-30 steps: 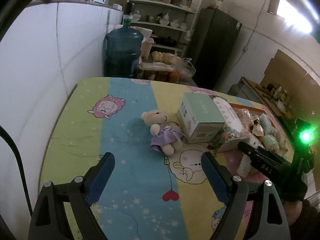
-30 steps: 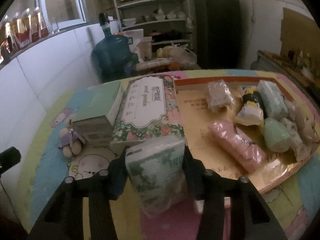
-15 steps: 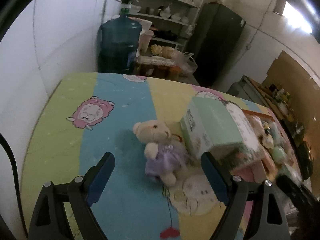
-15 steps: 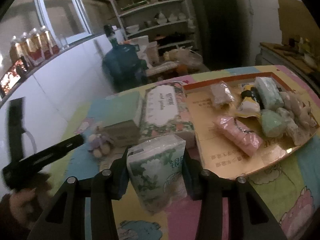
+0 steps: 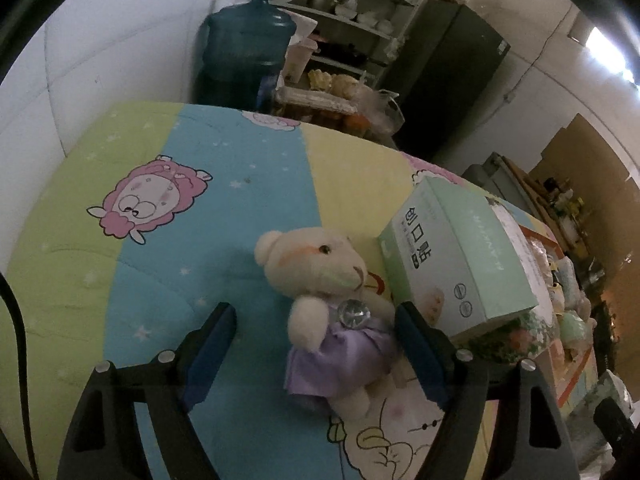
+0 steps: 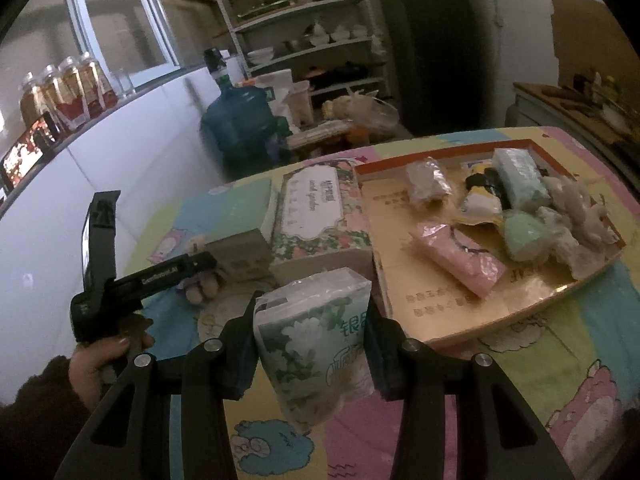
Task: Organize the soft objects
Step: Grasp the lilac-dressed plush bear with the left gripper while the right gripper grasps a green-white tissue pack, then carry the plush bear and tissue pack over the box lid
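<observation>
Facing left claw (image 5: 316,316): teddy bear (image 5: 332,300); right claw (image 6: 310,320): clamped tissue pack (image 6: 316,344).

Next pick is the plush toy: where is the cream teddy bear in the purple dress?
Left wrist view: cream teddy bear in purple dress lies between the open left tongs, beside the mint box.

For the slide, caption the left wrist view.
Open left gripper straddles a teddy bear in a purple dress beside a mint-green box.

teddy bear (image 6: 199,289) mostly hidden behind left gripper (image 6: 188,266), tissue pack (image 6: 316,344) sides covered by jaws
</observation>
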### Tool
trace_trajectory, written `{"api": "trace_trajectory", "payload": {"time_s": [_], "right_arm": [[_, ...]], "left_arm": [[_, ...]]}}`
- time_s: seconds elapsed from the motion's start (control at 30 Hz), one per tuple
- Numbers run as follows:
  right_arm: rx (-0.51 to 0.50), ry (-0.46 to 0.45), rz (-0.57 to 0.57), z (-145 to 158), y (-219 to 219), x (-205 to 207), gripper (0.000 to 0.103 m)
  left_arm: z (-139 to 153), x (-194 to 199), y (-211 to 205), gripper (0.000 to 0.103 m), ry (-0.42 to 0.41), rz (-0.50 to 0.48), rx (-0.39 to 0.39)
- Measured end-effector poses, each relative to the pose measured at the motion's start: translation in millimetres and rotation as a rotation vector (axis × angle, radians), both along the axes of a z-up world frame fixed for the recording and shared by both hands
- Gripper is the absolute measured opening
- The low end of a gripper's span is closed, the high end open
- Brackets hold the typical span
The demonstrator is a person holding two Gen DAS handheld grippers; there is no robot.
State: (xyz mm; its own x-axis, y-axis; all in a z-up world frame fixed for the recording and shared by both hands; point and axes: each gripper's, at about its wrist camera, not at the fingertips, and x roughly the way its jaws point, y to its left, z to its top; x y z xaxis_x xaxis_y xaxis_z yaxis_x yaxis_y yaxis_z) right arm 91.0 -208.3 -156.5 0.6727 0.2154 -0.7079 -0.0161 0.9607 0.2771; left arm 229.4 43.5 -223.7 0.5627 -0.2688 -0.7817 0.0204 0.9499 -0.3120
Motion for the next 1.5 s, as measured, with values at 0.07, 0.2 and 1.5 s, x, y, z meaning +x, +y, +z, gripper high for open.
{"api": "trace_trajectory", "payload": {"time_s": [0.07,0.2,1.5], "right_arm": [[0.003,0.005,-0.001,-0.8,-0.7,0.8,0.047],[0.001,0.008,0.006,-0.6,2.5,2.1,0.047],[0.010,-0.085,0.073,42.8,19.1,-31.2,0.047]], "left_arm": [[-1.1,-0.2,-2.3,0.081,-0.006,0.004,0.012],[-1.1,-2.0,-10.4,0.067,-0.008,-0.028,0.059],[102.7,-88.4,5.8,0.033,-0.189,-0.043,-0.008]]}}
